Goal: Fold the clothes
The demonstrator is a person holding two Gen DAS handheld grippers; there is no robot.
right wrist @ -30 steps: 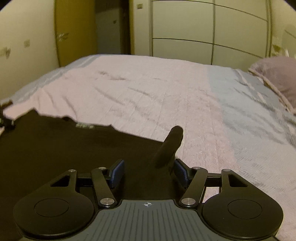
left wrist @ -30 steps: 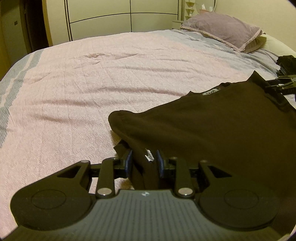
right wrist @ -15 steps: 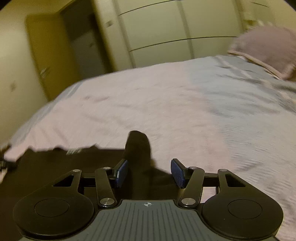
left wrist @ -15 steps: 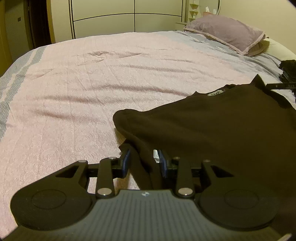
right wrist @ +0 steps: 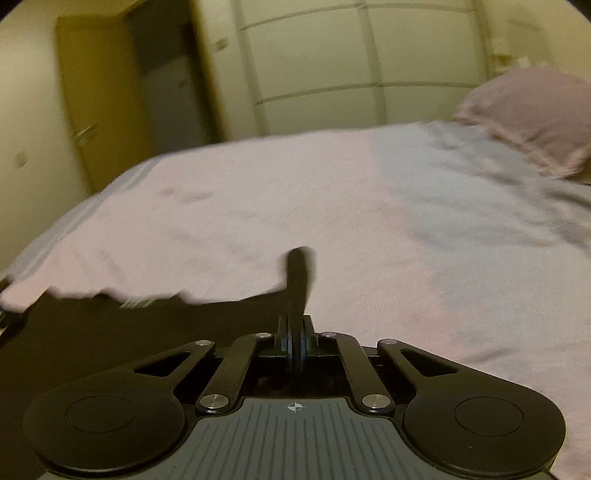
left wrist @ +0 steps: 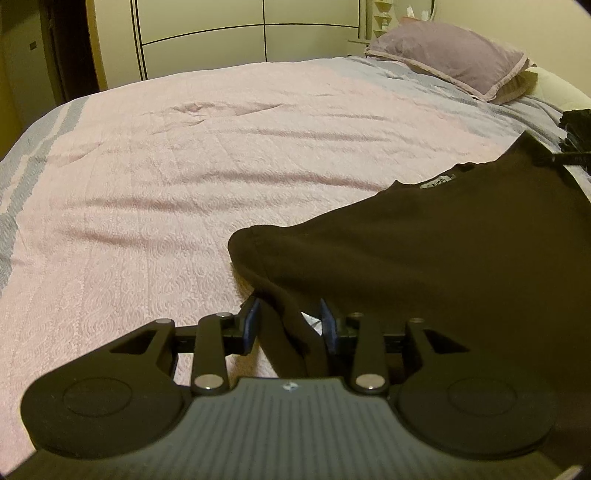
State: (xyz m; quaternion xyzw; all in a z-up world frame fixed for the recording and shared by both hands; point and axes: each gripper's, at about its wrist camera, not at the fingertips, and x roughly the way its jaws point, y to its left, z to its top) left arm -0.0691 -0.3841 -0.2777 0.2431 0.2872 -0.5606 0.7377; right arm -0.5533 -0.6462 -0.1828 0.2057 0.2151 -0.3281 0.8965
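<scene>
A dark brown T-shirt (left wrist: 424, 266) lies spread on the near part of the bed, its neck label (left wrist: 437, 182) facing up. My left gripper (left wrist: 290, 325) is at the shirt's near left edge. Its jaws are opening, and a fold of the shirt runs between them with a sliver of bedspread showing beside the right pad (left wrist: 328, 325). In the right wrist view, which is blurred, my right gripper (right wrist: 295, 343) is shut on a raised tab of the same shirt (right wrist: 110, 332), and the dark cloth sticks up beyond the pads.
The shirt lies on a pink and grey-blue bedspread (left wrist: 184, 166). A mauve pillow (left wrist: 450, 55) lies at the far right corner. Cream wardrobe doors (left wrist: 203, 33) stand behind the bed, beside a dark doorway (right wrist: 162, 81).
My right gripper's jaws have closed from wide apart onto the raised tab of the shirt, and its view has tilted. My left gripper's jaws have spread a little around the fold.
</scene>
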